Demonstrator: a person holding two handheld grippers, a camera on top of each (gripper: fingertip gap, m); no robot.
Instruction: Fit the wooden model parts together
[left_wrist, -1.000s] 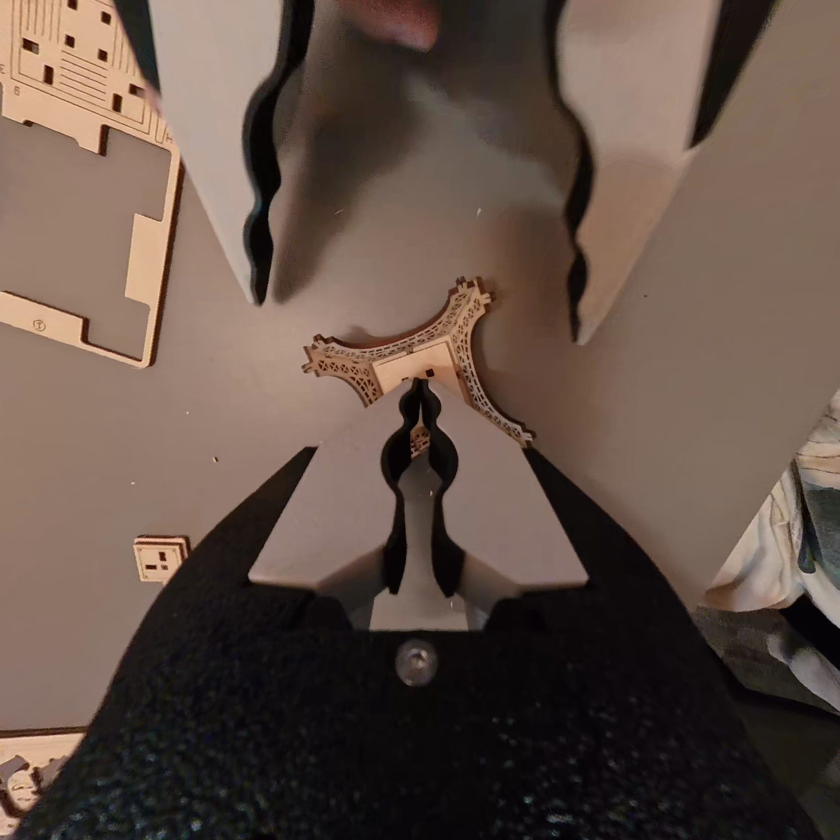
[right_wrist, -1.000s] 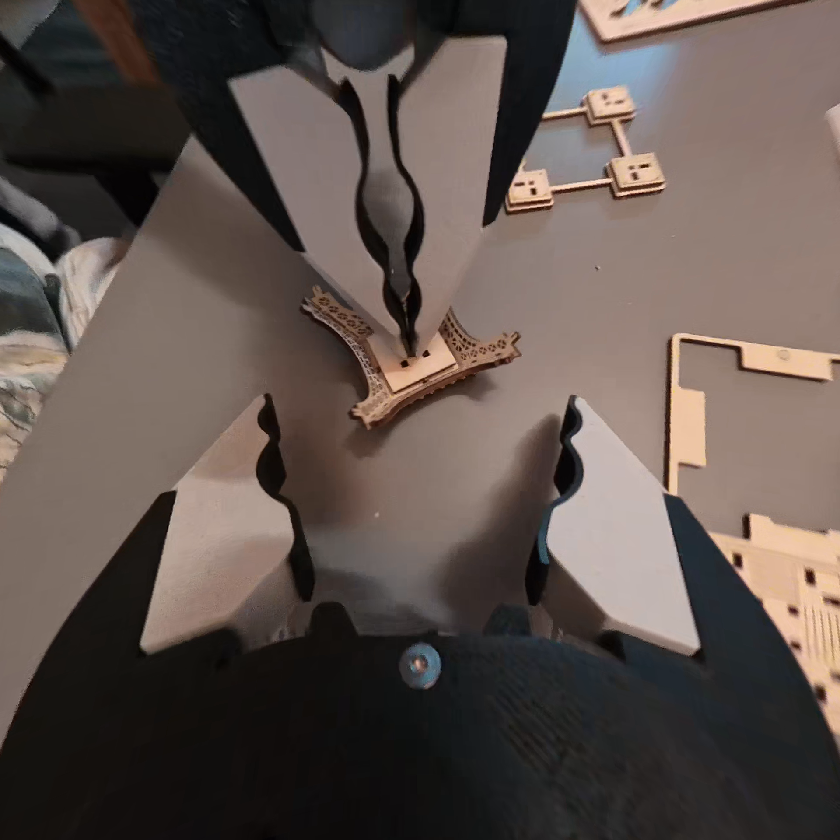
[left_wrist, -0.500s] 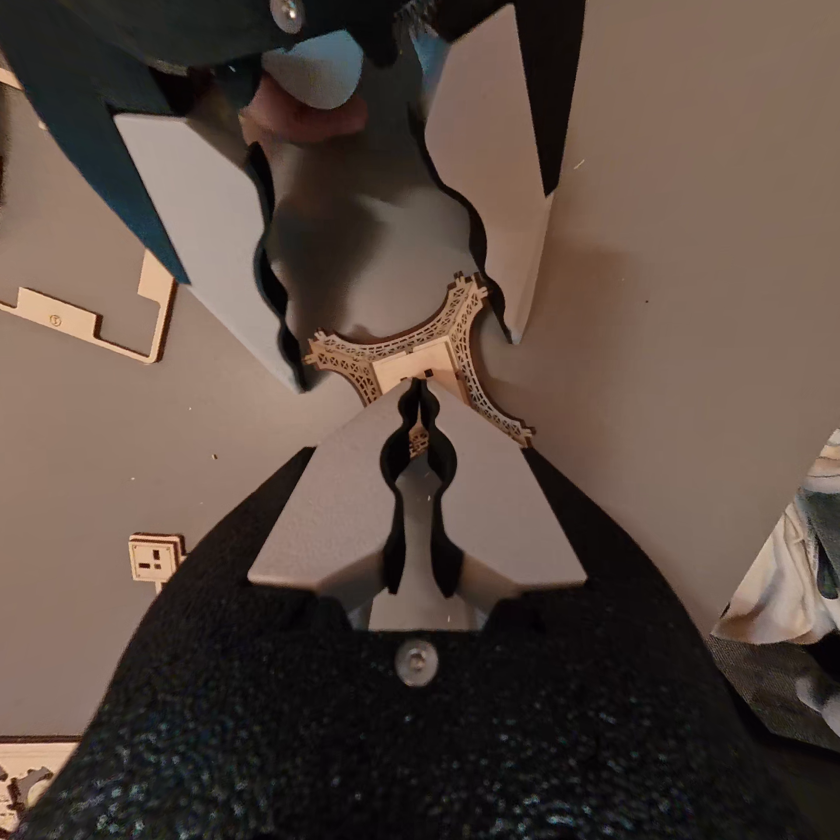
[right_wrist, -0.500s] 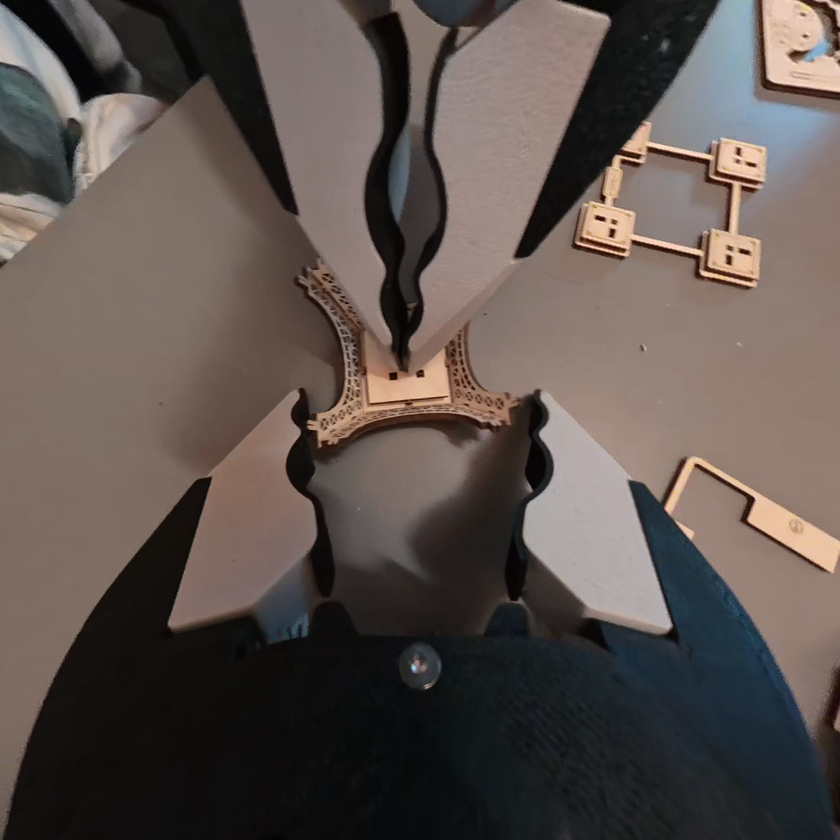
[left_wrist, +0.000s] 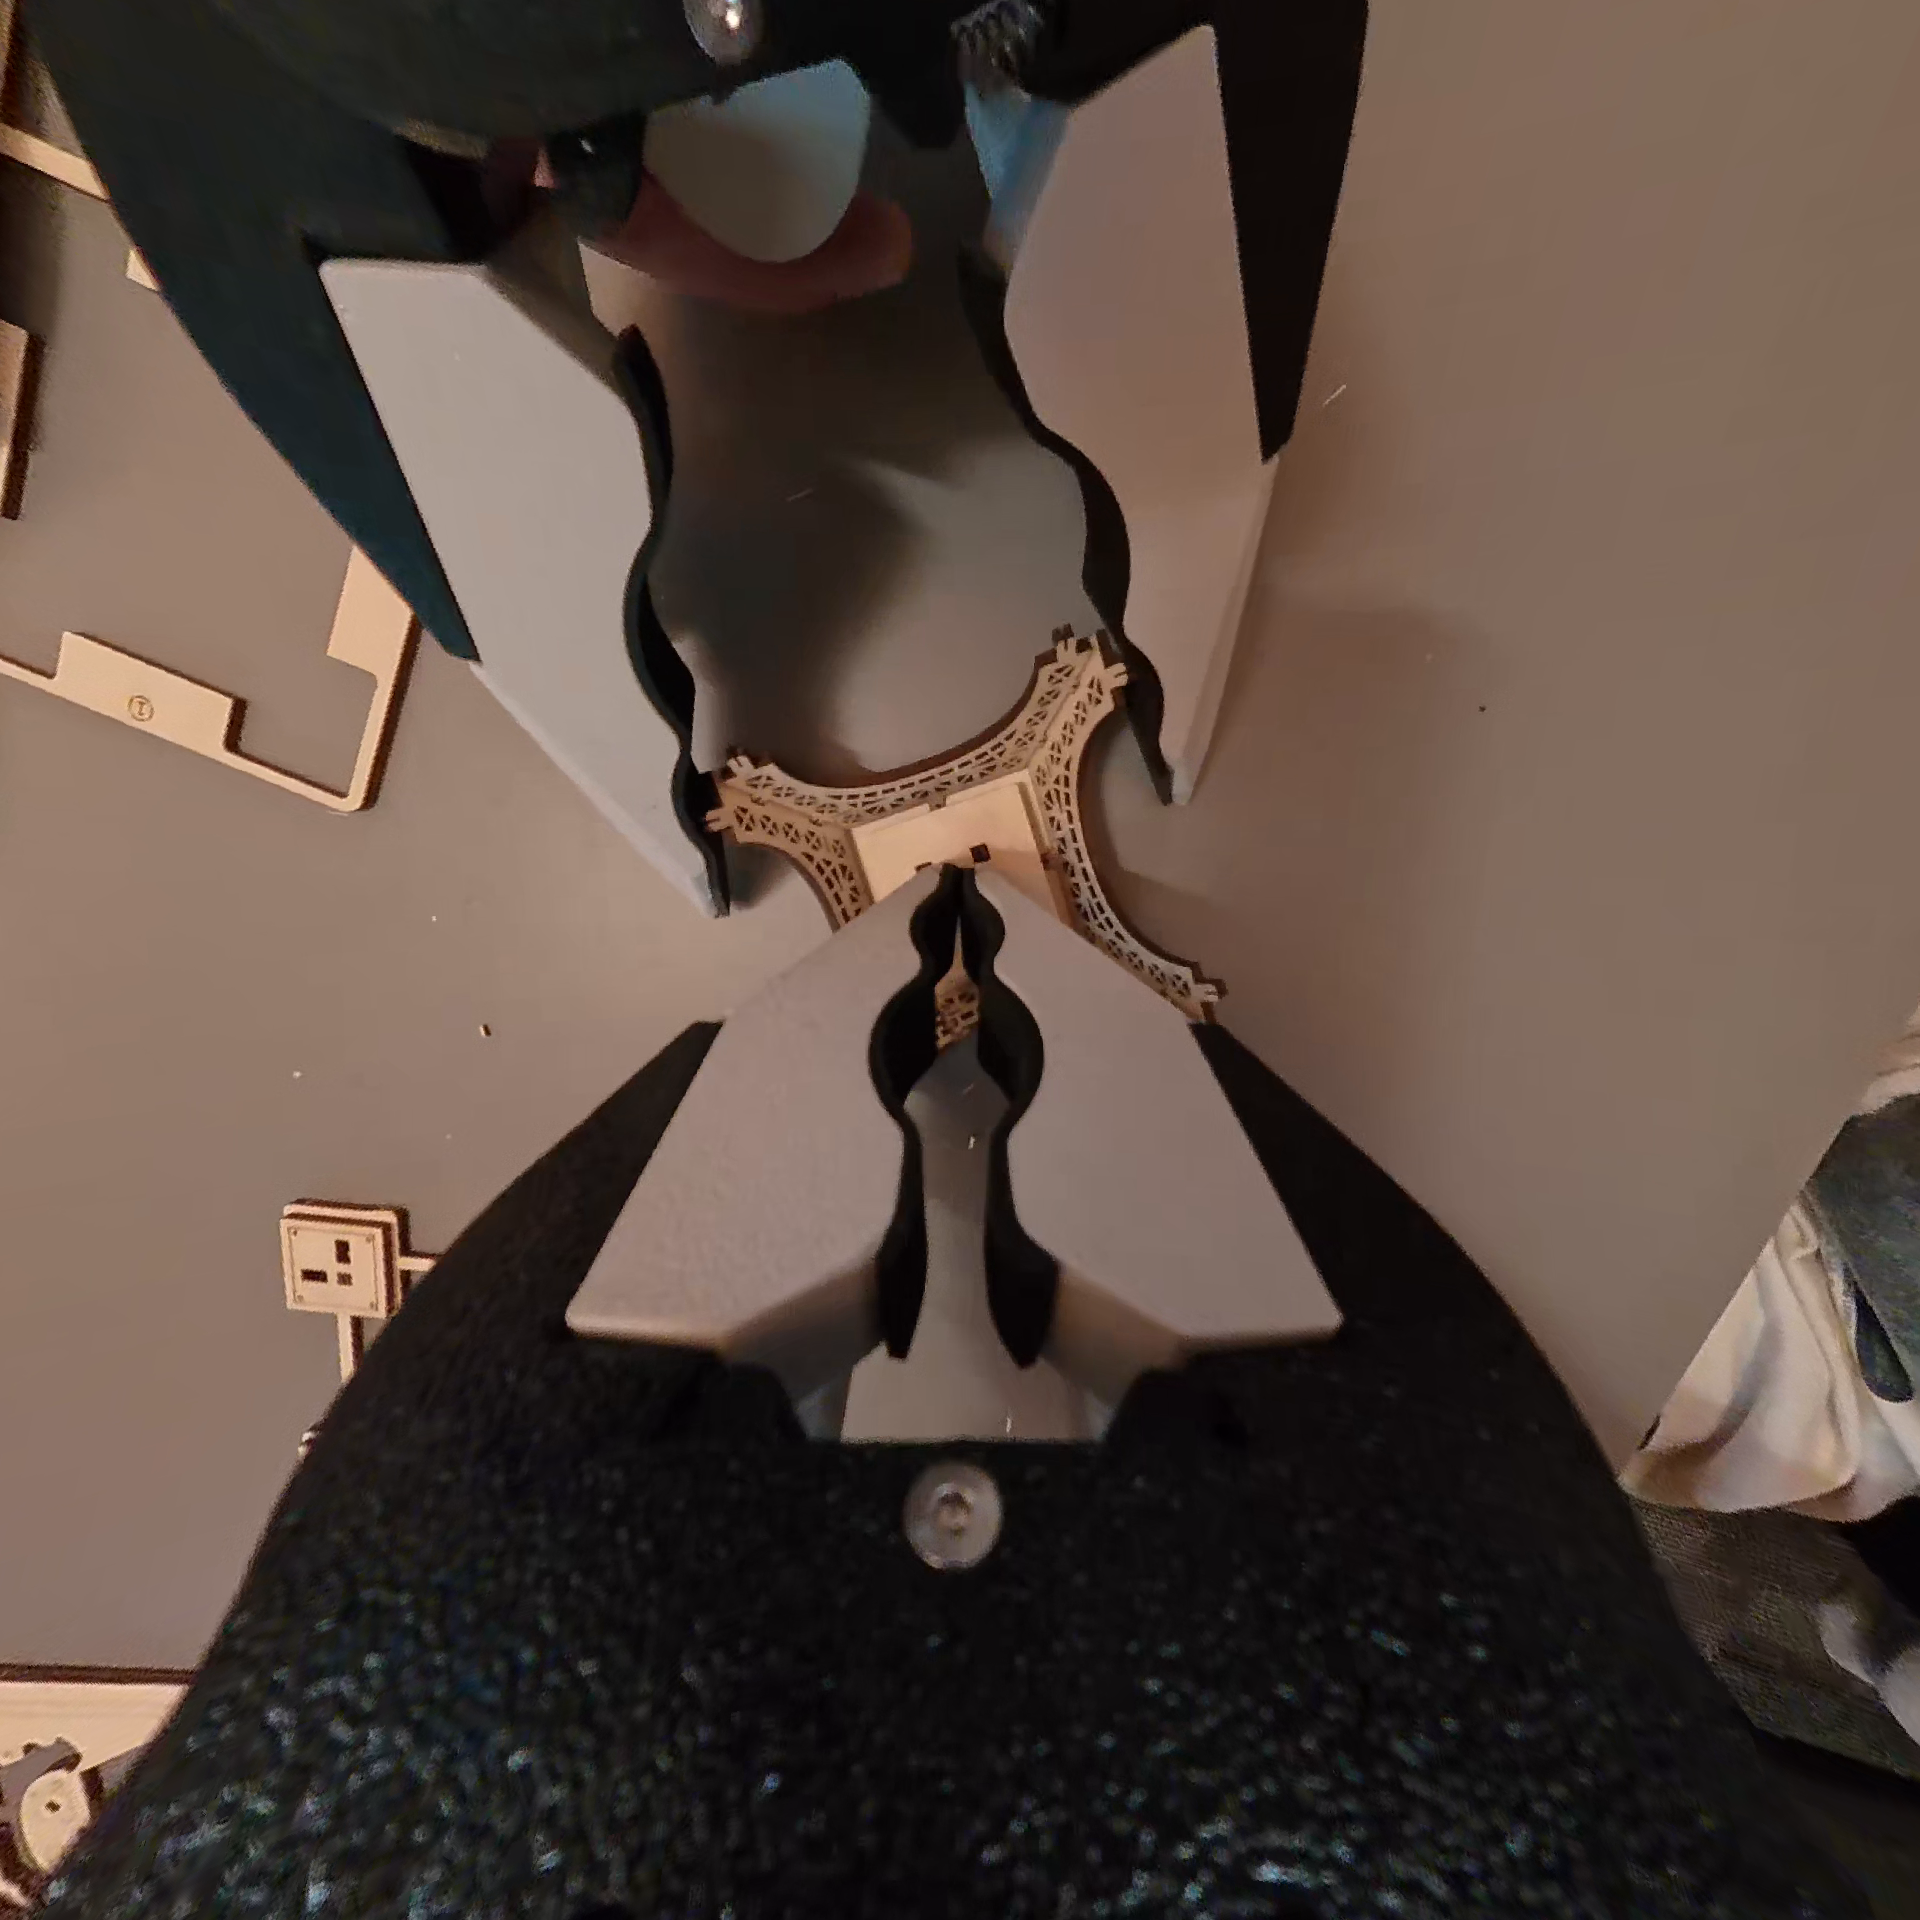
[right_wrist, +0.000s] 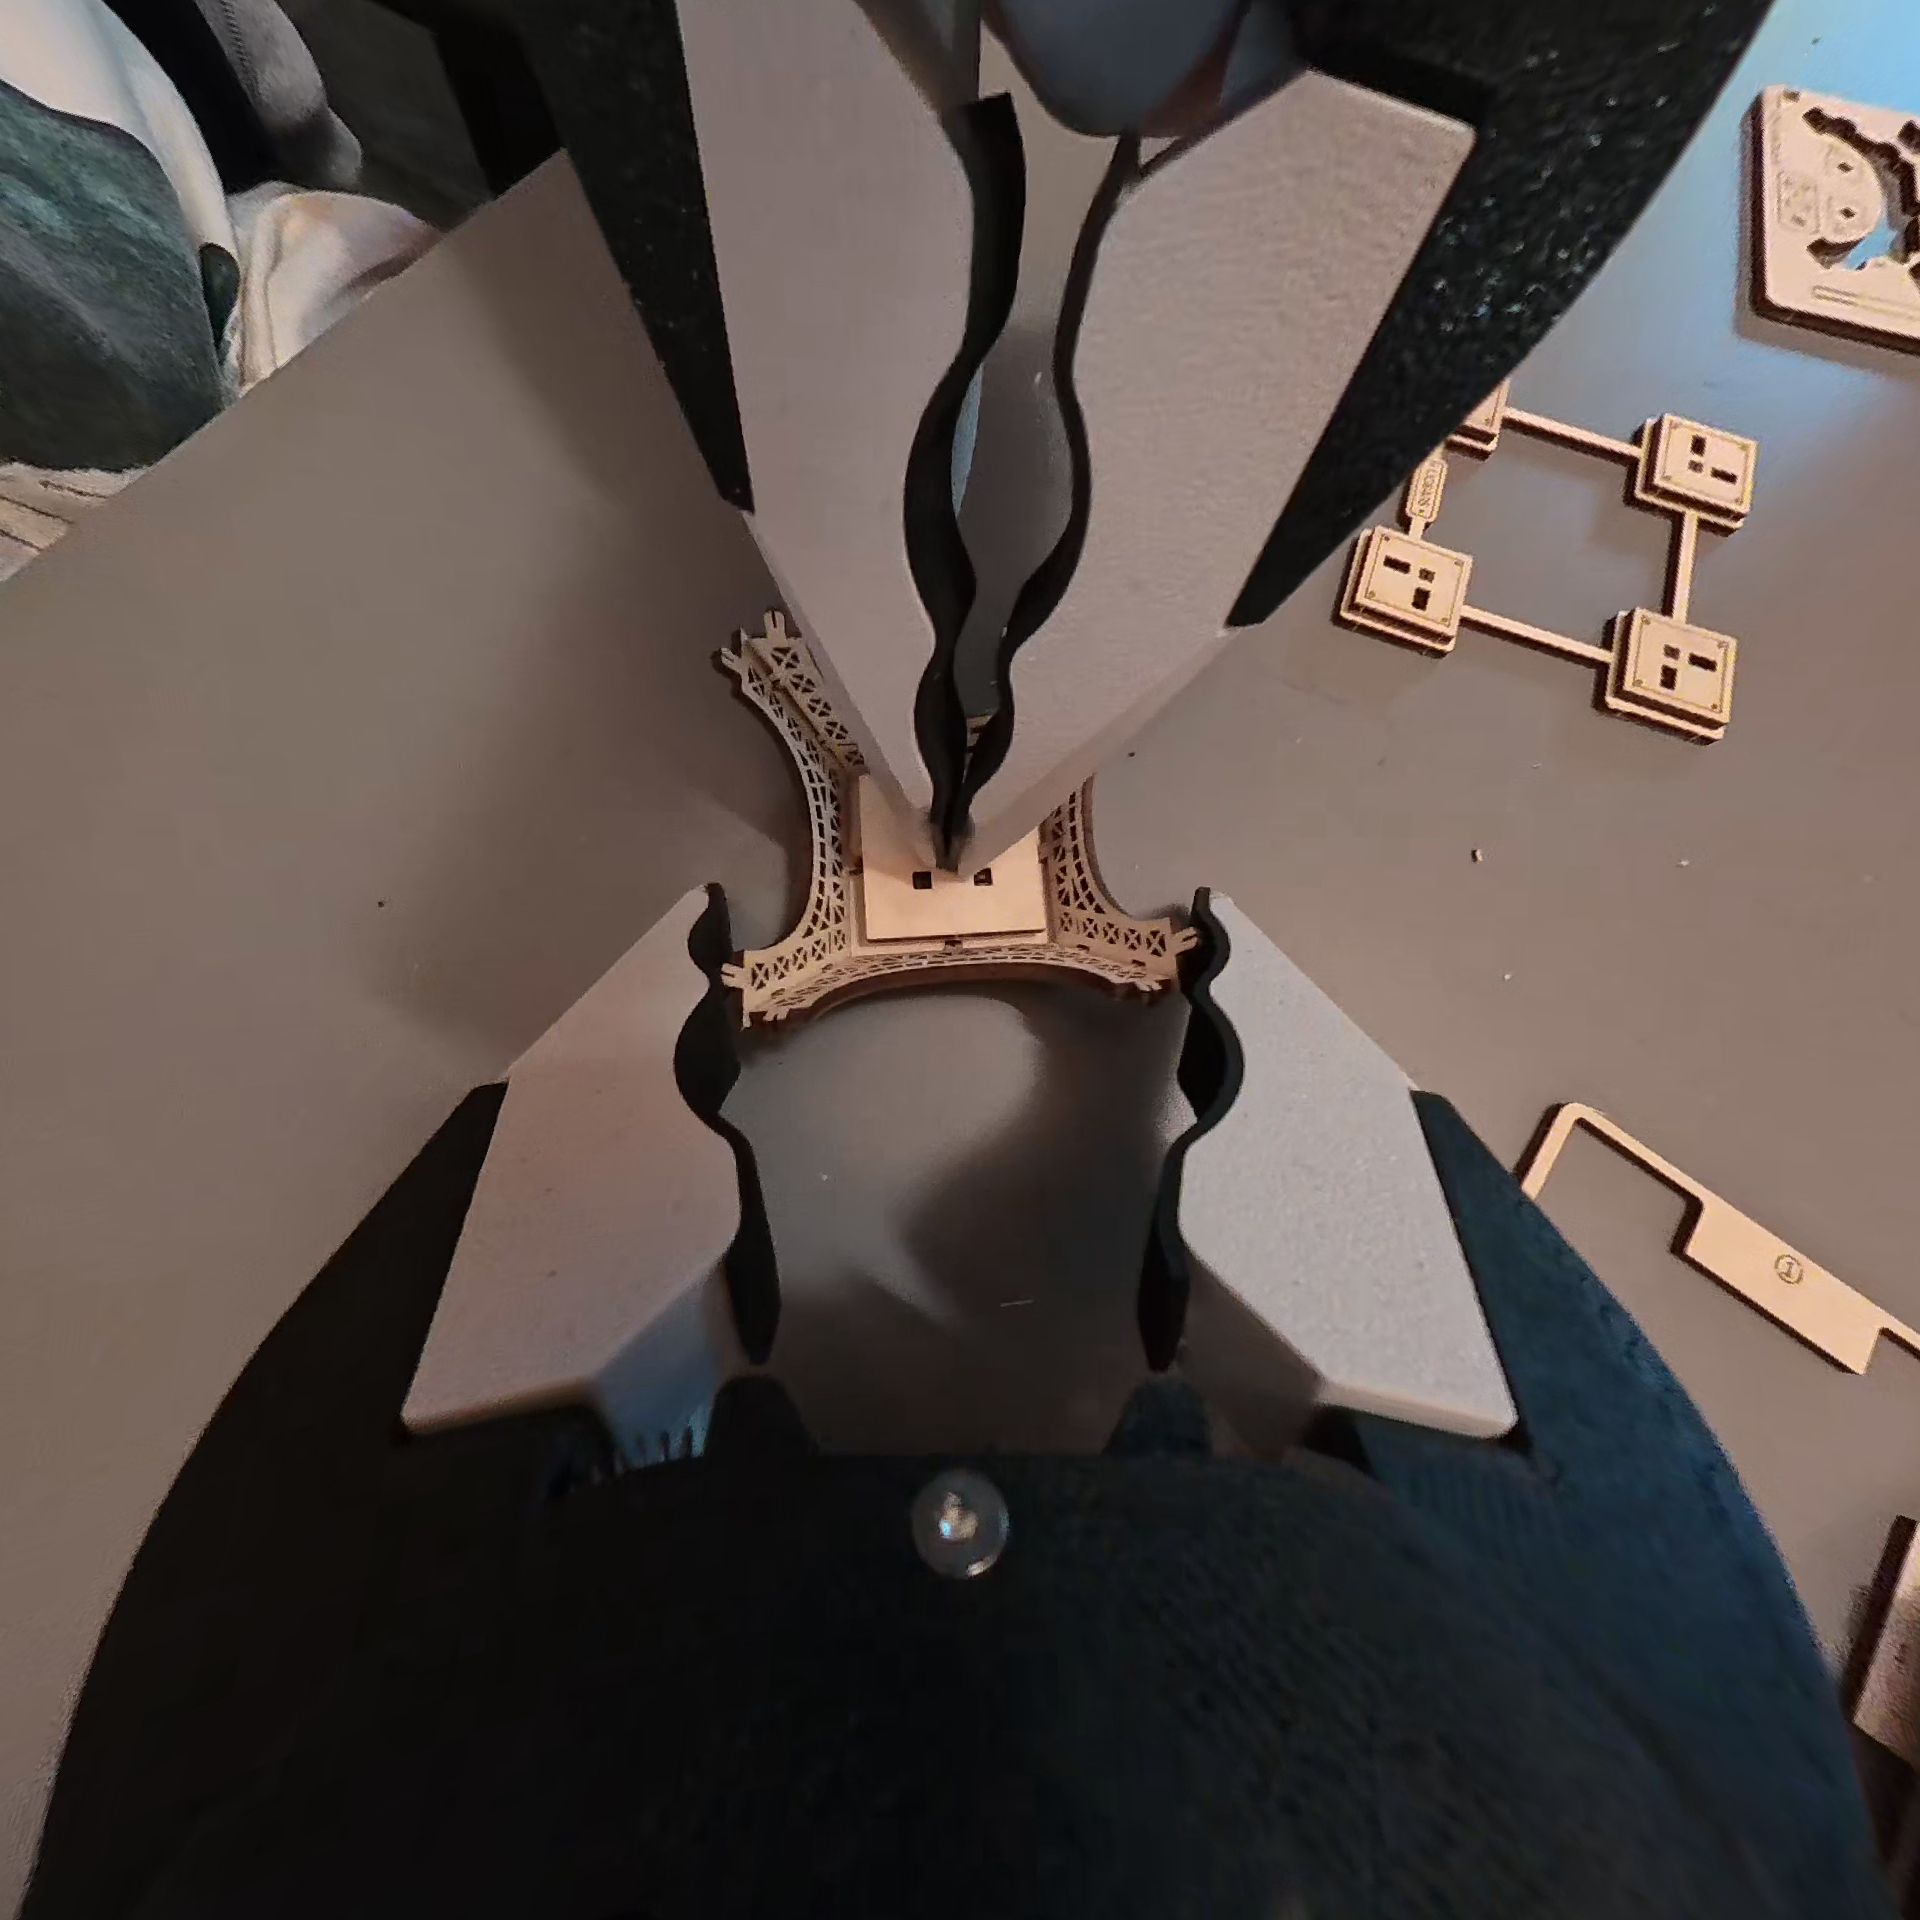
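Observation:
A wooden lattice tower base (left_wrist: 1081, 862) with four splayed legs and a square top plate stands on the grey table (left_wrist: 312, 987). My left gripper (left_wrist: 958, 878) is shut, its tips pinched at the top plate; lattice shows between the fingers, but what exactly they pinch is hidden. In the right wrist view the left gripper (right_wrist: 951, 847) comes down from above onto the tower base (right_wrist: 810, 961). My right gripper (right_wrist: 956, 909) is open, its fingertips (right_wrist: 712, 914) flanking the two near legs, very close or touching. It also shows in the left wrist view (left_wrist: 940, 842).
Cut-out wooden sheet frames lie around: one at the left (left_wrist: 208, 707), a small square pad (left_wrist: 338, 1262), a four-pad frame (right_wrist: 1558, 561), a sheet (right_wrist: 1839, 208) and a strip (right_wrist: 1714, 1268). The table edge with cloth beyond (left_wrist: 1818, 1351) runs close by. Both grippers' tips are close together, under 4 cm apart.
My right gripper has come in toward the tower base and narrowed, so its fingers now flank the legs. My left gripper has stayed shut in place on the model.

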